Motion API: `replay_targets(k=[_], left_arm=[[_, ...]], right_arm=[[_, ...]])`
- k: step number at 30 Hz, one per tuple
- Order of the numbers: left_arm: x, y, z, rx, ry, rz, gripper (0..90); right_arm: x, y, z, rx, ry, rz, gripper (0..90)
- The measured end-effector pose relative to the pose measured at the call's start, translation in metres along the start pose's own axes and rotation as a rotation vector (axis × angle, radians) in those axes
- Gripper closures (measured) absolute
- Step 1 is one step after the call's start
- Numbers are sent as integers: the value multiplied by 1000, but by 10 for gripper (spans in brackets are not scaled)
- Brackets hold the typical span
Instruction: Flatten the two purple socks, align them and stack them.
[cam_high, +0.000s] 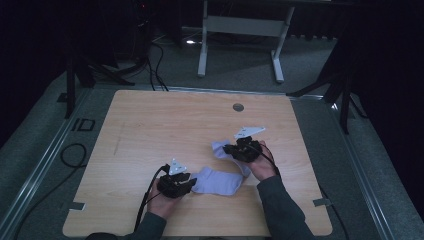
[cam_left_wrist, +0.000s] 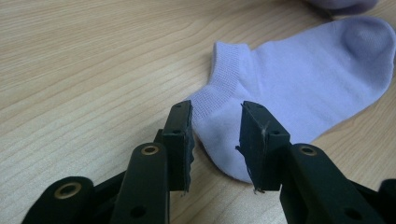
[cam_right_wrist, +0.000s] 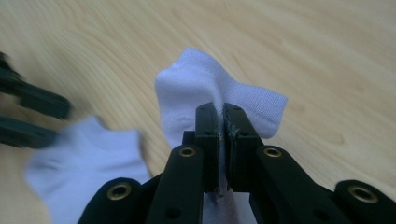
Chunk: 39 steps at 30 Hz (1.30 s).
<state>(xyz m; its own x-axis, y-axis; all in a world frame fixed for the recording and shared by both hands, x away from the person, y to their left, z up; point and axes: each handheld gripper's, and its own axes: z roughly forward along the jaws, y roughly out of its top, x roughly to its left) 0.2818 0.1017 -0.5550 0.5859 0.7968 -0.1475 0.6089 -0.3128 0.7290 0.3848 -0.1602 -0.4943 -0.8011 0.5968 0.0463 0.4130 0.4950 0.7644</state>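
Observation:
A pale lavender ankle sock (cam_high: 218, 181) lies flat on the wooden table (cam_high: 150, 130) near the front edge. My left gripper (cam_high: 190, 184) is at its left end. In the left gripper view the left gripper (cam_left_wrist: 215, 116) stands open, its jaws on either side of the sock's (cam_left_wrist: 299, 70) cuff-and-heel edge. A second lavender sock (cam_high: 219, 149) lies a little farther back and to the right, bunched up. My right gripper (cam_high: 230, 149) is shut on a fold of this second sock (cam_right_wrist: 196, 79), the jaws (cam_right_wrist: 221, 108) pressed together with cloth between them. The flat sock (cam_right_wrist: 88, 163) shows blurred at lower left.
A round grey cable port (cam_high: 238, 107) sits in the table near its back edge. Cables trail from both grippers toward the front edge. Behind the table stands a white desk frame (cam_high: 240, 30) on grey floor.

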Motion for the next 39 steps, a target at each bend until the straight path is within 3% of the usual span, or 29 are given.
replay_targets(k=[10,18,28,39], left_arm=[[-2,-1,2,6,-2,5,641],[-3,-1,4,18,-6,8,642],[-3,-2,6,30,0,5,641],[-4,-2,7,40,4,6,643]], right_arm=[[25,17,-38,-113,-12,-61,852],[45,16,-54,-133,-9,-113,850],[49,-5,-43,-82,17,-101,848],[52,-25,-35,-70,33,-67,848]])
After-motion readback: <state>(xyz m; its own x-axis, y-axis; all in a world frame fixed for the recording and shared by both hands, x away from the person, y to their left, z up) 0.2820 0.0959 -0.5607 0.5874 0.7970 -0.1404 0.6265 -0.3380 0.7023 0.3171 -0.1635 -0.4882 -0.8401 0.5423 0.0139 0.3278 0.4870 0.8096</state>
